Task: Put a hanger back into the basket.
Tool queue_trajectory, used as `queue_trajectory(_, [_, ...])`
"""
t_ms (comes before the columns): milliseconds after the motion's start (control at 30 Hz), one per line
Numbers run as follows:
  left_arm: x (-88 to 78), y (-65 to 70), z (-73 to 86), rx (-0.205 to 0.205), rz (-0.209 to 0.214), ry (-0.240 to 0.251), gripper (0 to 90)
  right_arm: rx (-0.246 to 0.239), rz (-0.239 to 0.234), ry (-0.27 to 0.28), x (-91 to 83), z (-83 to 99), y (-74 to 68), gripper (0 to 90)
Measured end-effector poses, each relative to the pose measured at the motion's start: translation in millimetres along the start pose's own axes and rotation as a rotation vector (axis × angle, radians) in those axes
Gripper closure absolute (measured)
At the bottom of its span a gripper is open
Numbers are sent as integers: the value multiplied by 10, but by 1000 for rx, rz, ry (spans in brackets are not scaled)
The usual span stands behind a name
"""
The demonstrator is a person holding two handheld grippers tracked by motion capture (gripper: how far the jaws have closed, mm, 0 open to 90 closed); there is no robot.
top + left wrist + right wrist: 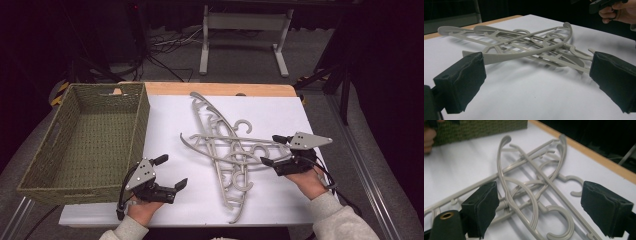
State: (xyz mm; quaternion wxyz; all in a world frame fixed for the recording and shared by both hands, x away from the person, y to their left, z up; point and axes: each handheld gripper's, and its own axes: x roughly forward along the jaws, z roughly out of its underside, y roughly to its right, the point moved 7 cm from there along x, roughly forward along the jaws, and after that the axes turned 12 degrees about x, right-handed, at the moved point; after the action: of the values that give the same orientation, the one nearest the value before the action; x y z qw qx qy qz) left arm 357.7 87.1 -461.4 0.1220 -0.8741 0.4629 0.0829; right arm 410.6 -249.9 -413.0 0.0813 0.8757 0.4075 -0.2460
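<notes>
Basket (85, 145) walls left, hangers (227, 145) cluttering centre

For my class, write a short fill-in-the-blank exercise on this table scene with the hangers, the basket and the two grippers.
1. The grey plastic hangers lie in a tangled pile on the ____ table top.
2. The woven green basket stands at the table's ____ side in the high view.
3. The right gripper reaches the pile with its jaws ____.
4. Between the jaws of the left gripper there is ____.

Missing words: white; left; open; nothing
</notes>
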Motion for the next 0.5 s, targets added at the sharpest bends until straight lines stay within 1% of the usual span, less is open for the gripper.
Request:
queue_trajectory(33, [-5,5,8,1,4,-12,13,-9,-16,-54,39,0,7,164])
queue_trajectory(67, [-5,5,8,1,4,-12,13,-9,-16,-54,39,0,7,164])
queue_trajectory(100, [-8,11,14,-7,11,-21,13,-11,-24,-80,54,1,12,164])
queue_trajectory(133, [-12,14,22,-14,18,-32,12,-10,-36,-117,75,-1,23,166])
queue_trajectory(167, [-16,9,29,-12,20,-40,12,-10,-36,-117,75,-1,23,166])
queue_trajectory(233, [-21,9,43,-27,23,-52,9,-16,-42,-162,88,-6,32,169])
queue_trajectory(267, [-23,-1,49,-28,26,-57,6,-21,-43,-180,92,-9,34,173])
queue_trajectory(300, [-24,0,52,-38,26,-59,4,-29,-46,-213,96,-14,33,173])
queue_trajectory(367, [-22,-1,58,-46,26,-65,3,-38,-42,-255,102,-21,36,173])
queue_trajectory(400, [-20,-1,60,-43,29,-67,3,-47,-41,-274,107,-23,38,174])
queue_trajectory(433, [-20,-1,60,-43,29,-67,3,-47,-41,-274,107,-23,38,174])
queue_trajectory(500, [-13,-4,67,-37,31,-82,3,-72,-34,-326,127,-22,41,171])
